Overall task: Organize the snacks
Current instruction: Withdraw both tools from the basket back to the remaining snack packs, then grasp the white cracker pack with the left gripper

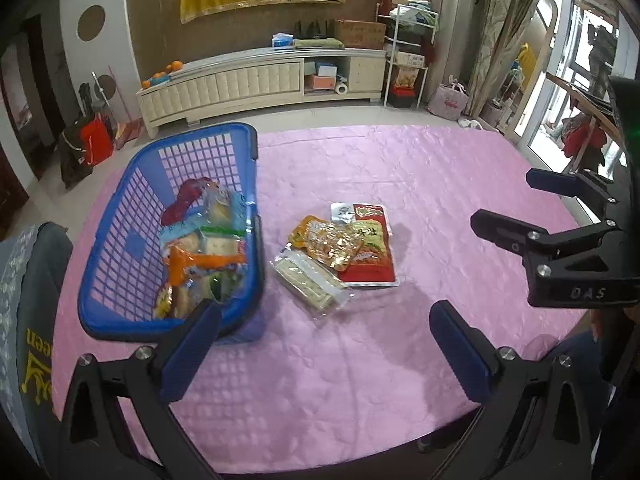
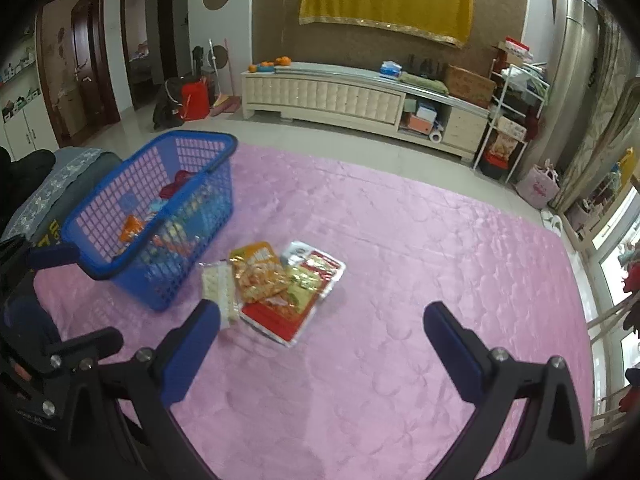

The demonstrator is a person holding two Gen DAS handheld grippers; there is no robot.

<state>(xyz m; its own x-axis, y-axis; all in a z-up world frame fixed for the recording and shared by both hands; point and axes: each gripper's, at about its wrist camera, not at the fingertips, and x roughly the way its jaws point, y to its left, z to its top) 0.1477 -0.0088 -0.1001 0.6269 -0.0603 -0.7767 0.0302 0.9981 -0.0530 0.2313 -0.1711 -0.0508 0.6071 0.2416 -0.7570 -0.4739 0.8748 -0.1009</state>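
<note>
Left gripper (image 1: 324,320) spread wide, empty, above pink tablecloth (image 1: 440,208). Right gripper (image 2: 322,320) likewise agape, nothing between fingers. Just ahead — three loose packets overlapping: clear cracker pack (image 1: 310,280), yellow pouch (image 1: 326,246), red packet (image 1: 374,256) underneath. Blue basket (image 1: 120,216) just beside them, left, part-filled with snacks (image 1: 204,248). Cream cabinet (image 1: 260,80) beyond.

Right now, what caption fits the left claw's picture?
Open left claw faces three snack packets beside a blue basket.

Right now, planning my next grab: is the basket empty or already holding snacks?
Partly filled: the blue basket holds several snack packets; three packets lie outside.
</note>
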